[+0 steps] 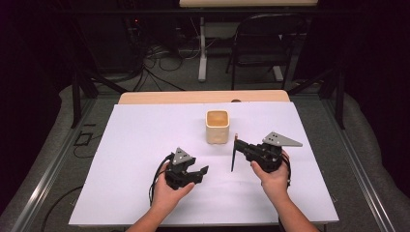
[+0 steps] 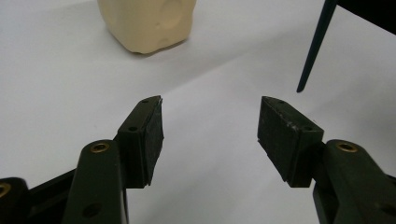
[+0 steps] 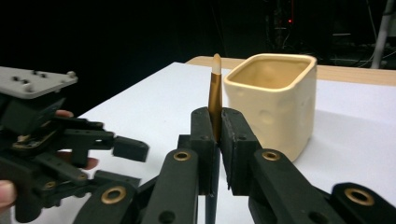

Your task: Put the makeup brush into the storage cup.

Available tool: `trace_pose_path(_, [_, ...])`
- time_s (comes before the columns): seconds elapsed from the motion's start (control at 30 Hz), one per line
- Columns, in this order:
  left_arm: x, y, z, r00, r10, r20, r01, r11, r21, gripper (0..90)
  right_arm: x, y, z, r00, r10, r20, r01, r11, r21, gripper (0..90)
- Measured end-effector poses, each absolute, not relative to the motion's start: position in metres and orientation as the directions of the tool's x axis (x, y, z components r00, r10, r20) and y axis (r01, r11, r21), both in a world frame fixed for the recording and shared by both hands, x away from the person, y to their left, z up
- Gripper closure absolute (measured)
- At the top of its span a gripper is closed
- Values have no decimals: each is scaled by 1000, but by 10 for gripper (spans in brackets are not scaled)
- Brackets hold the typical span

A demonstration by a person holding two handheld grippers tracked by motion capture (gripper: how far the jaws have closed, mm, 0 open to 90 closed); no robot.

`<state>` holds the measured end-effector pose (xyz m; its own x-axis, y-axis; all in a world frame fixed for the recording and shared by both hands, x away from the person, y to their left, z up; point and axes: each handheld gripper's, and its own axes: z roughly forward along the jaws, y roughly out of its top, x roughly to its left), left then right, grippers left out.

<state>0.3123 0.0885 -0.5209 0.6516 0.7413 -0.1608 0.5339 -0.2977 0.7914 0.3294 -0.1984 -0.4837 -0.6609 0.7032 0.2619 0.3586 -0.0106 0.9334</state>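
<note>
A cream square cup (image 1: 217, 126) stands upright on the white sheet (image 1: 140, 145), a little behind both hands. My right gripper (image 1: 238, 144) is shut on a thin brush (image 1: 233, 157), holding it upright with the dark pointed handle hanging just above the sheet. In the right gripper view the jaws (image 3: 215, 126) pinch the brush's gold ferrule (image 3: 215, 100), with its pale tip up, next to the cup (image 3: 273, 100). My left gripper (image 1: 203, 173) stands open with nothing in it, left of the brush. Its jaws (image 2: 210, 123) face the cup (image 2: 147, 21) and the brush handle (image 2: 315, 44).
The sheet covers a wooden table whose bare back edge (image 1: 203, 96) shows behind the cup. Beyond it are a dark folding chair (image 1: 263, 43), a table leg (image 1: 202, 53) and floor cables. The other hand's gripper (image 3: 123, 161) shows open at the left of the right gripper view.
</note>
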Motion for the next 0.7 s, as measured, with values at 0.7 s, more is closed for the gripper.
trace_pose_path(0.7, [312, 113, -525, 621, 763, -178, 560, -274, 782, 352, 364, -207, -457, -631, 741, 232, 334, -11, 943, 838])
